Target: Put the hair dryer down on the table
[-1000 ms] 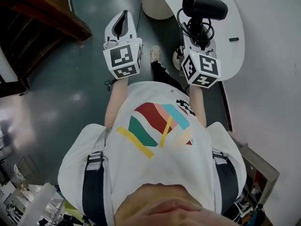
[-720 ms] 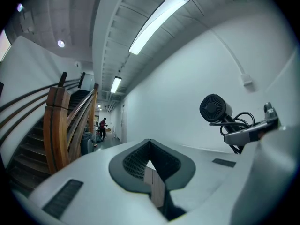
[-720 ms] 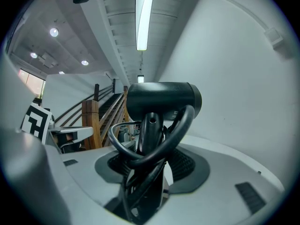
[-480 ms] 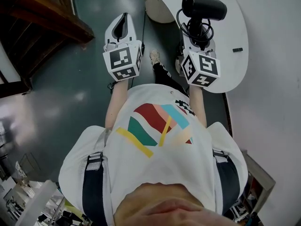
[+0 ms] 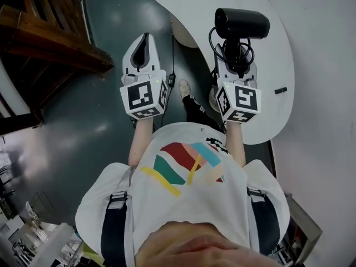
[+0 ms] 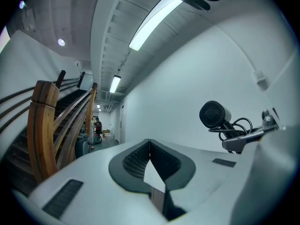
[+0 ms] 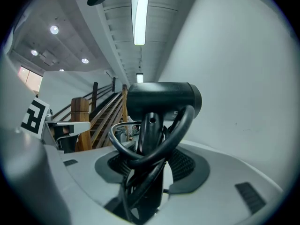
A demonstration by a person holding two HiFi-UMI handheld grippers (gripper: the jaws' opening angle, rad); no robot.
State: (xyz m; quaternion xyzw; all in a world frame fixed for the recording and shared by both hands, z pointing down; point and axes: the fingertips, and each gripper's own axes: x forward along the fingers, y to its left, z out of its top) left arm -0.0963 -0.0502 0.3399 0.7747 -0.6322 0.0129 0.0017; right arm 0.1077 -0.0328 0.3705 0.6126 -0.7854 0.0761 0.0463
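Note:
The black hair dryer (image 5: 242, 22) is held up over the white table (image 5: 273, 49), its barrel lying crosswise. My right gripper (image 5: 236, 53) is shut on its handle, with the black cord (image 7: 140, 149) looped around the handle between the pads. In the right gripper view the hair dryer (image 7: 162, 99) fills the middle. My left gripper (image 5: 146, 38) hangs over the dark floor left of the table, shut with nothing in it; its pads (image 6: 136, 161) meet at the tip. From the left gripper view the hair dryer (image 6: 213, 115) shows at the right.
A small black object (image 5: 281, 90) lies on the table near its right edge. A wooden staircase (image 5: 53, 35) runs along the left. The person's shoe (image 5: 184, 88) stands on the floor between the grippers. A white wall is at the right.
Both grippers sit lower in the head view and more of the table now lies beyond them. The right gripper's hold on the hair dryer is unchanged.

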